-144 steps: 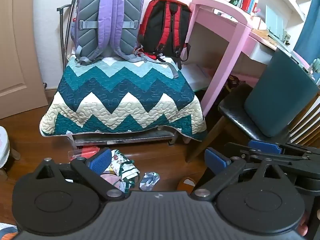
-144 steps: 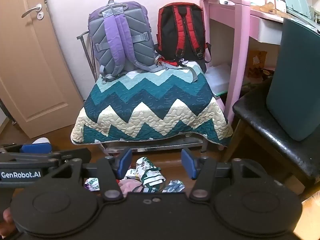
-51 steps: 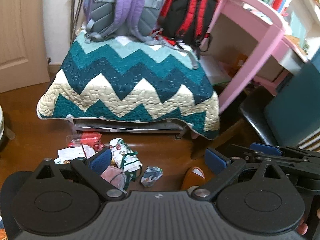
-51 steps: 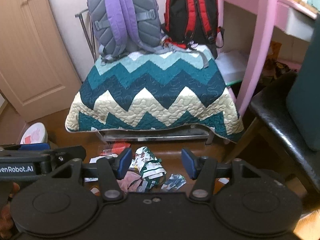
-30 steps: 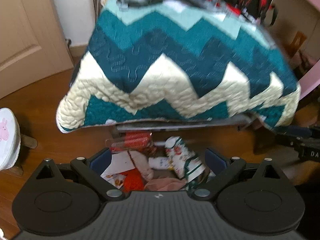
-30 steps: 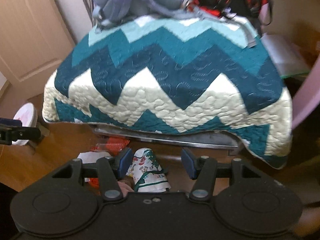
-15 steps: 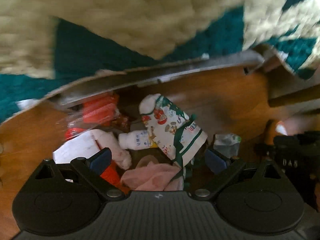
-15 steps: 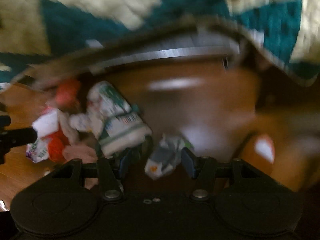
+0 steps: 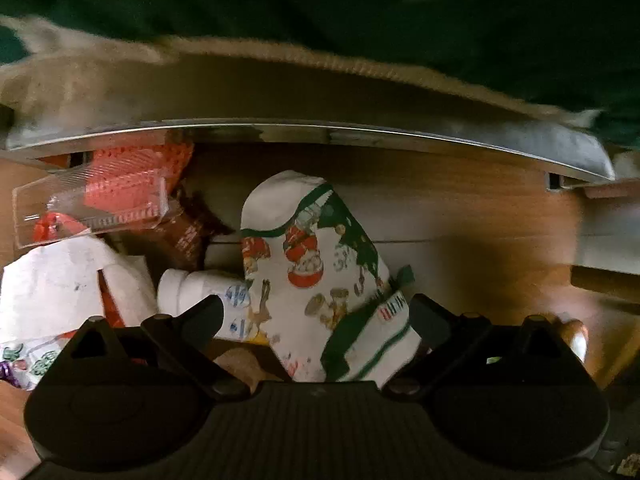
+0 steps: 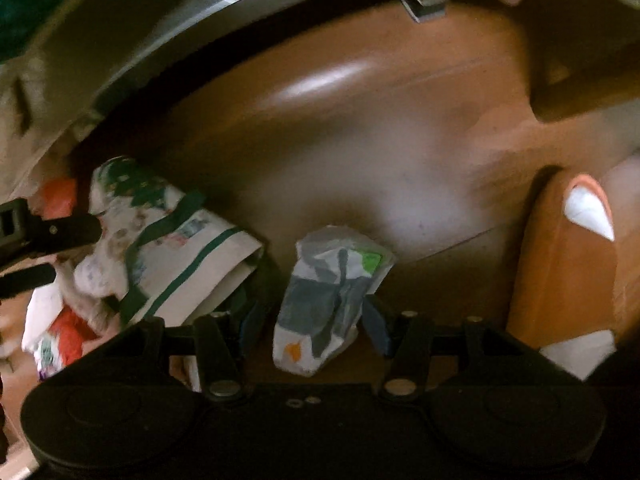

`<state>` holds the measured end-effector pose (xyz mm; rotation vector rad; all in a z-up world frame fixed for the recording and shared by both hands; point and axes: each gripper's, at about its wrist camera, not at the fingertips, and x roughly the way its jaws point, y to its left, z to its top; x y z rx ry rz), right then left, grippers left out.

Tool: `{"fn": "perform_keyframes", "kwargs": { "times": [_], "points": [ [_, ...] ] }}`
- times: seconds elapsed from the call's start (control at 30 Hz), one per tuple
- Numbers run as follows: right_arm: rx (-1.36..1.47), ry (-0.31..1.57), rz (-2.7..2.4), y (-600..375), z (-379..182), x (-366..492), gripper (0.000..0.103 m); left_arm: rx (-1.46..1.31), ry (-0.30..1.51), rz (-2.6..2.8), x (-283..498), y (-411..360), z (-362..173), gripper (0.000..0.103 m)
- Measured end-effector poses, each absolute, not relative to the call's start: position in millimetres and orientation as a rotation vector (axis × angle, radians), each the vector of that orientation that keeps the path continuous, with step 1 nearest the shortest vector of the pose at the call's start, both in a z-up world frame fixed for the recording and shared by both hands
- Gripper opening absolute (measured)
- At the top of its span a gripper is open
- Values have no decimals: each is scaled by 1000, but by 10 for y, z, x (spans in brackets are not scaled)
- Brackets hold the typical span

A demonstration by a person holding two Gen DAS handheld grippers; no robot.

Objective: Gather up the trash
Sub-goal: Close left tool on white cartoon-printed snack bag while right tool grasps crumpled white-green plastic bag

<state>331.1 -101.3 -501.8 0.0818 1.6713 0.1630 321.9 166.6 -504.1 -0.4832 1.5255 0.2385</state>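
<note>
The crumpled grey wrapper (image 10: 328, 300) lies on the wooden floor (image 10: 380, 128), right between the spread fingers of the right claw (image 10: 314, 326); jaws wide, nothing gripped, and contact is hard to judge. Just left, the printed paper bag (image 9: 320, 280) sits between the left claw's (image 9: 316, 320) wide-open fingers, not pinched either. A white bottle (image 9: 200, 292) pokes out beside the bag, a clear plastic box (image 9: 88, 204) behind. The metal rail (image 9: 320, 136) runs across above it all.
</note>
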Motion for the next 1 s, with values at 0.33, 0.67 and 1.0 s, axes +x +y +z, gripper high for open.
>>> {"fn": "perform_keyframes", "kwargs": {
  "times": [0.33,0.67,1.0],
  "points": [
    [243,1743,24,-1246,-5484,3431,52,-482,1534,285,3375,1598,-5393,96],
    [232,1755,53,-1230,-5625,3460,47,-431,1544,269,3492,1498,-5578,54],
    [95,1706,75,-1106,-5386,3509,5,-445,1524,230,3423,1388,-5469,22]
  ]
}}
